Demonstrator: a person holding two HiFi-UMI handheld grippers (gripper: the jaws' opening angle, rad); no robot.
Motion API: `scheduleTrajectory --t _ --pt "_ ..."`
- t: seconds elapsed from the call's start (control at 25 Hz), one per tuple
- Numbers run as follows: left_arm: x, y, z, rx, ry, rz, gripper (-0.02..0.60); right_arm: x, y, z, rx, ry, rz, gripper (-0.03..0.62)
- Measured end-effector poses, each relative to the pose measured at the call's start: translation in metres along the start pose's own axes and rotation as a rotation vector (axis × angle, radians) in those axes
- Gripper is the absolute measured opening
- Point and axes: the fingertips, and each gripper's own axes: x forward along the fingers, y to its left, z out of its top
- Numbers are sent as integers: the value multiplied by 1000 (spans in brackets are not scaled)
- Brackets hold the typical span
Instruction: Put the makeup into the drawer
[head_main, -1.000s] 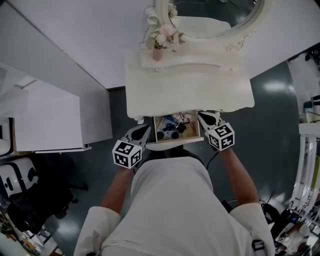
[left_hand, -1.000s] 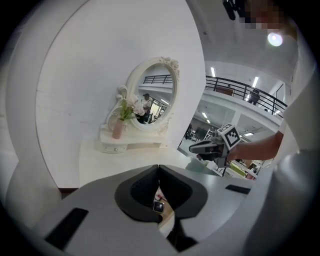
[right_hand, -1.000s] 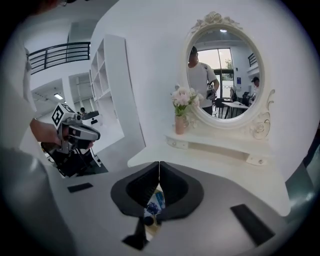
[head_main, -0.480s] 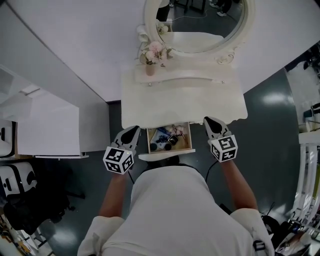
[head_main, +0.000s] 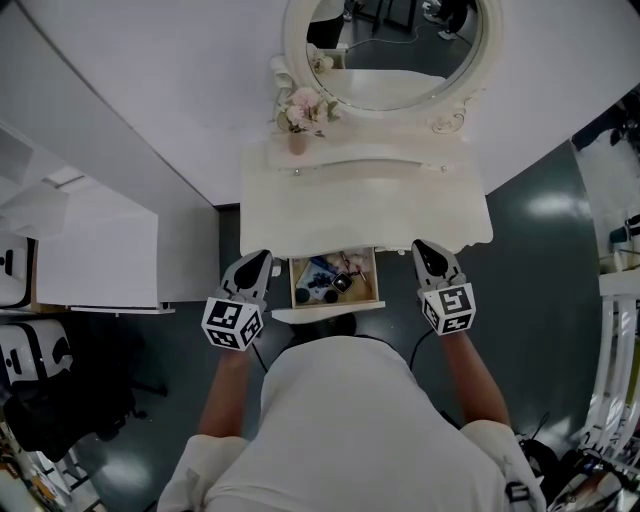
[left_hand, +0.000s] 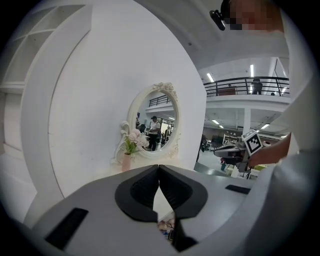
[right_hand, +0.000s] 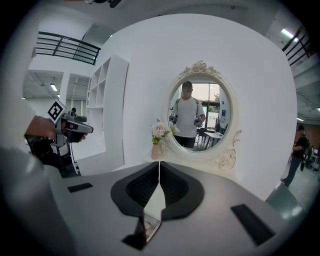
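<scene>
The white dressing table (head_main: 365, 205) has its small middle drawer (head_main: 330, 312) pulled open. Several dark and coloured makeup items (head_main: 330, 278) lie inside it. My left gripper (head_main: 261, 258) is at the drawer's left, my right gripper (head_main: 421, 246) at its right, both beside the table's front edge. Each is shut with nothing held. In the left gripper view the jaws (left_hand: 159, 168) meet tip to tip, and the right gripper view shows the same (right_hand: 159, 164). Neither gripper touches the drawer.
An oval mirror (head_main: 385, 45) with an ornate white frame stands at the back of the table. A small vase of pink flowers (head_main: 298, 112) sits beside it. A white cabinet (head_main: 95, 250) is at the left, and dark floor lies around the table.
Both grippers have risen and drawn outward from the drawer's sides. The head view has tilted, so more of the mirror shows. The drawer stays open.
</scene>
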Motion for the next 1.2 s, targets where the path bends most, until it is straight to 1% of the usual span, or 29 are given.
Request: scheduleTrajectory --t 0.16,0.32,0.48,1.2 --pt "-7 -1 -3 11 -13 29 17 -5 1 -4 11 -16 -1 31" --pt "-12 -3 -7 17 -25 47 17 -9 6 -5 -1 -32 9 31" --pt "-14 -5 -10 9 -22 51 17 -12 6 -6 1 -36 10 31" --pt "-13 -12 -8 28 -34 50 17 -16 4 -5 22 -54 5 30"
